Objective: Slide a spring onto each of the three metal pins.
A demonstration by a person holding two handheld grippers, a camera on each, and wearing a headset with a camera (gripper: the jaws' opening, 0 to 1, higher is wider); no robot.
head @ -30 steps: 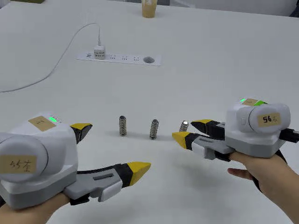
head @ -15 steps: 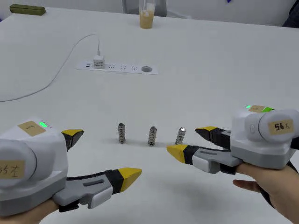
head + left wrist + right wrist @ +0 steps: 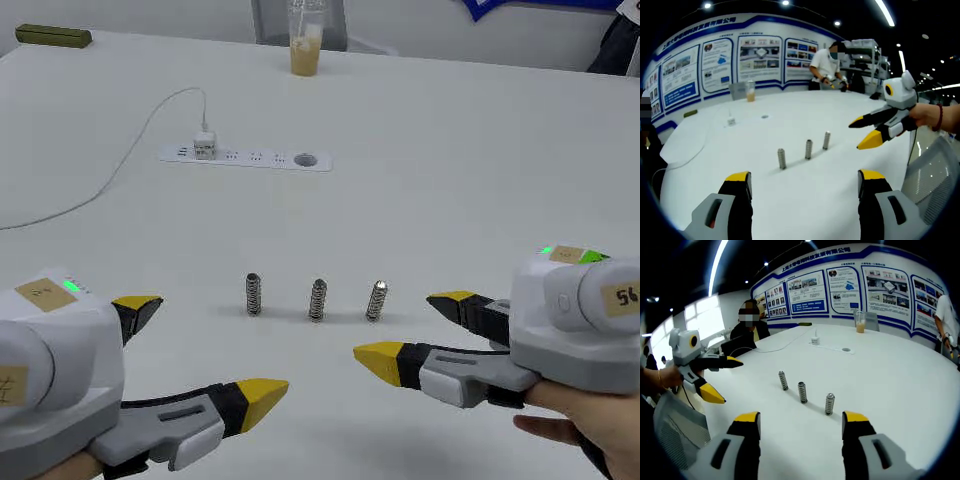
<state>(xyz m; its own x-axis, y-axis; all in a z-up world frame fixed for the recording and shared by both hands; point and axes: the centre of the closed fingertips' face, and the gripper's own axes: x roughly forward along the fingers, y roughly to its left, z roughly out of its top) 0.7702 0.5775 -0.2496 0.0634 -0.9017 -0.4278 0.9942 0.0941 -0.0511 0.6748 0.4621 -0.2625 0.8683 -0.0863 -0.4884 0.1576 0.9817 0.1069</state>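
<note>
Three short metal pins stand upright in a row on the white table, each with a spring around it: the left pin, the middle pin and the right pin. The same row appears in the left gripper view and in the right gripper view. My left gripper is at the lower left, open and empty, well short of the pins. My right gripper is at the lower right, open and empty, its yellow tips just right of the right pin.
A white power strip with a plugged charger and a cable lies farther back. A cup of orange drink stands at the far edge, and a dark green case at the far left. People are beyond the table in the gripper views.
Both grippers have drawn back toward me from the pin row; the right gripper's tips, which were beside the right pin, are now farther away. The head camera has tilted up.
</note>
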